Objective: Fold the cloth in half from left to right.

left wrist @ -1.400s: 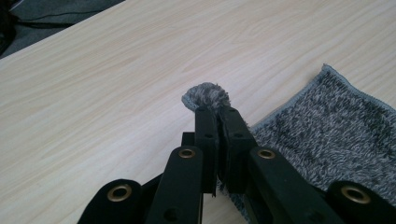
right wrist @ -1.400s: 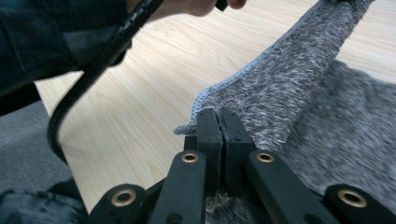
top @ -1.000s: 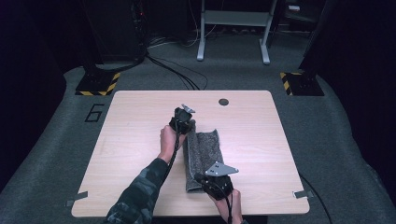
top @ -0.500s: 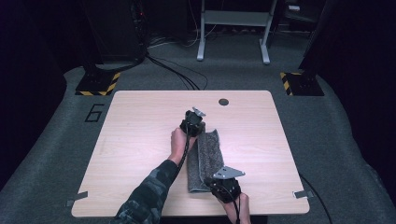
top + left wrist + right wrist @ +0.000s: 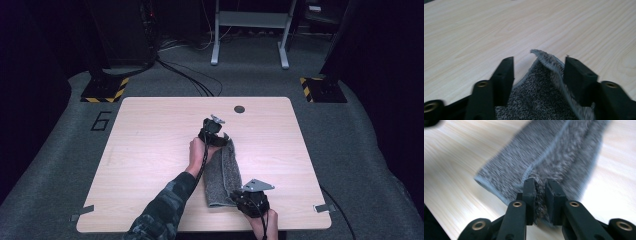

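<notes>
A grey towel (image 5: 222, 172), folded into a long strip, lies on the wooden bench (image 5: 150, 150) near its front edge. The left hand-held gripper (image 5: 537, 72) has just been opening, its jaws apart around the far corner, while the right hand-held gripper (image 5: 540, 191), also just easing apart, pinches the near edge. The fold looks laid down; next, the right likely needs to let go.

A dark "6" (image 5: 101, 121) stands on the grey floor (image 5: 60, 150) just left of the table's far left corner; nothing else can be read.
</notes>
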The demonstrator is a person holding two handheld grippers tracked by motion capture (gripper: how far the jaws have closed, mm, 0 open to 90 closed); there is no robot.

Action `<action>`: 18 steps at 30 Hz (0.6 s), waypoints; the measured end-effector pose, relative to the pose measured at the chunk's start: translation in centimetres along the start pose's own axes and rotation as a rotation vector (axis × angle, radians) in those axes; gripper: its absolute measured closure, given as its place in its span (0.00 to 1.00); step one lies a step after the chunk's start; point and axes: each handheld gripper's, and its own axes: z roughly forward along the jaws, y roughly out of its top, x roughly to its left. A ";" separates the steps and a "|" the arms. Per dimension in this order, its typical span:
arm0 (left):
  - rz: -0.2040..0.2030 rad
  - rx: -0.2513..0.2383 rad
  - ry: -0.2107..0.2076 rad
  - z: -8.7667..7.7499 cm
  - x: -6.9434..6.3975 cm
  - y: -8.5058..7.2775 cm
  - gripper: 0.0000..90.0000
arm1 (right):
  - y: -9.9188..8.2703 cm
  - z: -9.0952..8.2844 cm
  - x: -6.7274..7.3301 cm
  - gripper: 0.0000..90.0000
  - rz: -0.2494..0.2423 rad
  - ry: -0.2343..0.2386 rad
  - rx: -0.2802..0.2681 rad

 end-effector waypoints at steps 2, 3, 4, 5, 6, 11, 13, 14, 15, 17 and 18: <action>-0.004 -0.009 -0.005 -0.8 0.3 0.0 0.32 | -0.6 -0.4 -0.8 0.80 0.030 -0.028 0.008; -0.006 -0.009 -0.004 -1.1 0.5 -0.1 0.30 | -0.9 -0.6 -1.3 0.76 0.047 -0.034 0.016; -0.014 -0.019 -0.006 -1.4 0.7 -0.2 0.28 | -1.1 -1.0 -1.8 0.74 0.059 -0.047 0.016; -0.016 -0.018 -0.006 -1.7 0.8 -0.4 0.27 | -1.3 -1.3 -2.2 0.72 0.069 -0.056 0.012; -0.009 -0.018 -0.004 -2.0 0.9 -0.7 0.27 | -1.5 -1.7 -2.6 0.69 0.086 -0.069 0.007; 0.002 0.010 -0.003 -3.0 1.0 -2.7 0.23 | -1.0 -3.3 -4.0 0.59 0.123 -0.094 -0.040; 0.011 0.032 0.001 -3.2 1.1 -3.5 0.23 | -0.4 -3.6 -4.1 0.57 0.119 -0.088 -0.066; 0.009 0.037 -0.005 -3.3 1.2 -4.0 0.22 | 0.2 -3.6 -4.0 0.56 0.104 -0.086 -0.071; 0.008 0.046 -0.006 -3.5 1.1 -4.4 0.22 | 0.7 -3.3 -3.8 0.55 0.098 -0.081 -0.067; 0.014 0.052 -0.011 -3.9 0.8 -5.3 0.21 | 1.4 -2.4 -3.7 0.53 0.072 -0.074 -0.034; 0.010 0.058 -0.019 -4.2 0.7 -5.8 0.21 | 1.6 -1.7 -3.8 0.52 0.066 -0.076 -0.006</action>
